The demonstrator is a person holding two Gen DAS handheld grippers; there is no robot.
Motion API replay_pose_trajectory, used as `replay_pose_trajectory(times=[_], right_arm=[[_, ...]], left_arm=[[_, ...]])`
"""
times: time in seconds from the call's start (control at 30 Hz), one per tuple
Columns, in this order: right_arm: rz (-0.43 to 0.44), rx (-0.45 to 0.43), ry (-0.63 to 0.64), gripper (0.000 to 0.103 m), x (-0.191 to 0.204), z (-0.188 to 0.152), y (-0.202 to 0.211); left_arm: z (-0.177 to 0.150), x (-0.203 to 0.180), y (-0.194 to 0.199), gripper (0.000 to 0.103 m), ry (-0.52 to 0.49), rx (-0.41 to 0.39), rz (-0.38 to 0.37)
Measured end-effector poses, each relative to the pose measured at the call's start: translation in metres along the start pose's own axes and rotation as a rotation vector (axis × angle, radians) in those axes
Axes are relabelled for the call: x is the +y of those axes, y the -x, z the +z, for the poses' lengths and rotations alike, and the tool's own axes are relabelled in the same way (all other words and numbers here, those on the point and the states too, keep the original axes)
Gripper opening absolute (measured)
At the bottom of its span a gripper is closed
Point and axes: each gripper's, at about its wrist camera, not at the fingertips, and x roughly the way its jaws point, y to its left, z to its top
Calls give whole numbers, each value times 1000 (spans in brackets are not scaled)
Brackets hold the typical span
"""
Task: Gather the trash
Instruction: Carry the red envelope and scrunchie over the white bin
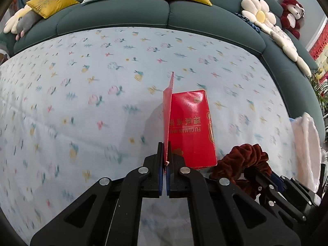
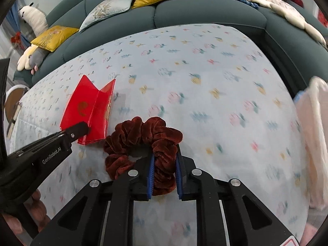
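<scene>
Both pieces of trash are gripped, so the pickup half of the job looks done or nearly so. The left gripper (image 1: 165, 164) has its jaws pressed together on the near edge of the red envelope (image 1: 190, 131), a glossy folded packet with gold print; one flap stands up edge-on between the blue pads while the rest opens out to the right. Seen from the right wrist, the envelope (image 2: 90, 110) sits over the floral bed sheet (image 2: 205, 82) with its near end at the left gripper's tip, and whether it is lifted clear or touches the cloth is hard to say. The right gripper (image 2: 164, 164) has its jaws pinching 1 side of the dark red velvet scrunchie (image 2: 143, 135); the loop bulges out ahead and to the left of the pads. The 2 items lie just beside each other.

What is left, as I judge it, is carrying both to a bin and letting go. No bin or bag shows in either view, so where they should go is unknown.

The sheet is motion-blurred in both views. A pale fluffy cloth (image 2: 315, 135) at the right edge is cut off and unidentifiable. The fisheye rim crops the scene, and the scrunchie's far side is hidden under the right gripper's frame in the left view.
</scene>
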Motion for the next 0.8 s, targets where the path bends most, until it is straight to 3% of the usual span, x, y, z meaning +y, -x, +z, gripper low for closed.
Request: replay_pose_trajectory(times=[0.27, 0.57, 0.8], right_arm=[[5, -92, -66, 16, -35, -12, 65], [-6, -216, -128, 16, -86, -10, 133], [-17, -296, -185, 16, -127, -10, 174]], left_arm=[[-18, -41, 42, 1, -41, -33, -35], [-22, -112, 98, 1, -137, -115, -87], [-23, -164, 120, 1, -216, -149, -114]])
